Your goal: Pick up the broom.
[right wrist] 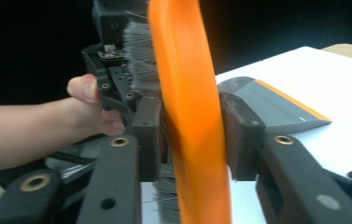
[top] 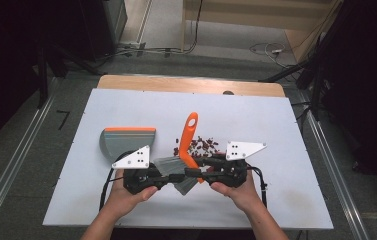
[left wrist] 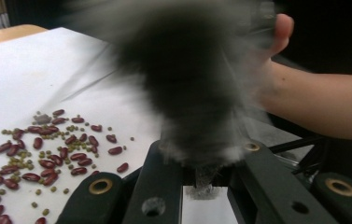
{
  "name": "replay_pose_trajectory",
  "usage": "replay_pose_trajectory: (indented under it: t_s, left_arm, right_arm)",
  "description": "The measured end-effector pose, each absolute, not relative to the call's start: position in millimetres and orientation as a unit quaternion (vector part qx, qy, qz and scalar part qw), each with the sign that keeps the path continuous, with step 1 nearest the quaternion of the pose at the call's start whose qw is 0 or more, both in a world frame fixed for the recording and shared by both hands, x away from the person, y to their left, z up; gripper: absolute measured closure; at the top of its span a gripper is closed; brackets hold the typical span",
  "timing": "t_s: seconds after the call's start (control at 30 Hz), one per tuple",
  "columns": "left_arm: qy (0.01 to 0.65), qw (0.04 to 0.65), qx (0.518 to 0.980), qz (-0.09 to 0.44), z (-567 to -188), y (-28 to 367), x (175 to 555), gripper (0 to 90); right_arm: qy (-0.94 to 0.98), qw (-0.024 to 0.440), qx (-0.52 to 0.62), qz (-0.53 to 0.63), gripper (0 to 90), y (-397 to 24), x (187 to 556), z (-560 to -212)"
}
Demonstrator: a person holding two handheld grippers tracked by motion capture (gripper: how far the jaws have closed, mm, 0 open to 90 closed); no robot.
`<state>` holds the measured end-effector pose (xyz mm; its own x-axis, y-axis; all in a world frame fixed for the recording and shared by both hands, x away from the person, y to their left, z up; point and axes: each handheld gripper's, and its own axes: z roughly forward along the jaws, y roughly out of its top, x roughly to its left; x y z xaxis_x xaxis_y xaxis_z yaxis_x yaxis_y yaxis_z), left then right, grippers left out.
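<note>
A hand brush with an orange handle (top: 188, 135) and grey bristles (top: 168, 164) is held up between both grippers near the front of the white board (top: 266, 120). My left gripper (top: 173, 177) is shut on the bristles (left wrist: 187, 84), which blur between its jaws in the left gripper view. My right gripper (top: 198, 172) is shut on the orange handle (right wrist: 190, 93), with both pads pressed on it. A grey dustpan (top: 126, 141) with an orange edge lies at the left. Red and green beans (top: 203, 146) are scattered beside the handle.
The beans (left wrist: 47, 149) spread over the board left of my left jaws. The dustpan (right wrist: 271, 105) lies beyond my right jaws. A wooden table edge (top: 176, 82) runs behind the board. Cables cross the floor at the back.
</note>
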<state>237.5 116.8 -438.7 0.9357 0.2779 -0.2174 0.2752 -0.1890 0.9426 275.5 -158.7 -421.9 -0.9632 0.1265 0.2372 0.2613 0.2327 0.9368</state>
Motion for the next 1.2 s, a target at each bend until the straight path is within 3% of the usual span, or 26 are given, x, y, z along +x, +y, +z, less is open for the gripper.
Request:
replay_pose_trajectory:
  t_s: [0.17, 0.23, 0.27, 0.3, 0.37, 0.4, 0.5, 0.53, 0.7, 0.8, 0.97, 1.2]
  left_arm:
    - [0.185, 0.610, 0.770, -0.006, -441.2, 116.7, 240.0, 83.7]
    - [0.195, 0.608, 0.770, 0.003, -441.5, 115.9, 240.0, 75.6]
    - [0.201, 0.604, 0.771, 0.016, -441.4, 115.6, 239.1, 75.6]
    - [0.207, 0.601, 0.771, 0.028, -441.4, 115.7, 238.7, 65.9]
    - [0.223, 0.602, 0.766, 0.036, -441.2, 118.3, 238.7, 61.3]
    - [0.229, 0.602, 0.764, 0.038, -441.0, 119.4, 238.7, 52.0]
    - [0.244, 0.597, 0.762, 0.056, -440.0, 123.7, 238.6, 44.2]
    - [0.251, 0.596, 0.760, 0.061, -439.8, 125.7, 238.5, 34.1]
    - [0.269, 0.590, 0.757, 0.079, -439.6, 132.3, 237.4, 22.8]
    - [0.279, 0.584, 0.757, 0.088, -440.4, 135.1, 236.8, 7.7]
    - [0.290, 0.587, 0.750, 0.097, -441.5, 142.4, 235.7, 0.4]
    - [0.307, 0.590, 0.737, 0.116, -442.1, 158.1, 233.0, 0.0]
  right_arm:
    - [-0.789, 0.054, -0.122, -0.599, 67.8, -159.5, 274.9, -421.5]
    - [-0.791, 0.044, -0.133, -0.596, 68.0, -159.0, 274.6, -421.4]
    - [-0.791, 0.044, -0.133, -0.596, 68.0, -159.0, 274.6, -421.4]
    - [-0.791, 0.034, -0.144, -0.594, 68.1, -159.1, 274.3, -421.3]
    - [-0.792, 0.025, -0.149, -0.592, 68.1, -159.5, 274.3, -421.1]
    - [-0.792, 0.016, -0.157, -0.590, 68.1, -161.4, 274.8, -420.6]
    - [-0.791, 0.008, -0.173, -0.587, 68.1, -163.8, 276.5, -420.1]
    - [-0.792, -0.004, -0.186, -0.581, 68.2, -166.5, 277.9, -419.9]
    - [-0.793, -0.019, -0.205, -0.573, 68.2, -170.2, 279.9, -420.4]
    - [-0.792, -0.034, -0.223, -0.568, 68.2, -173.5, 282.0, -421.0]
    - [-0.787, -0.051, -0.256, -0.558, 68.2, -182.7, 287.6, -422.8]
    - [-0.783, -0.084, -0.289, -0.544, 68.2, -194.8, 294.2, -421.6]
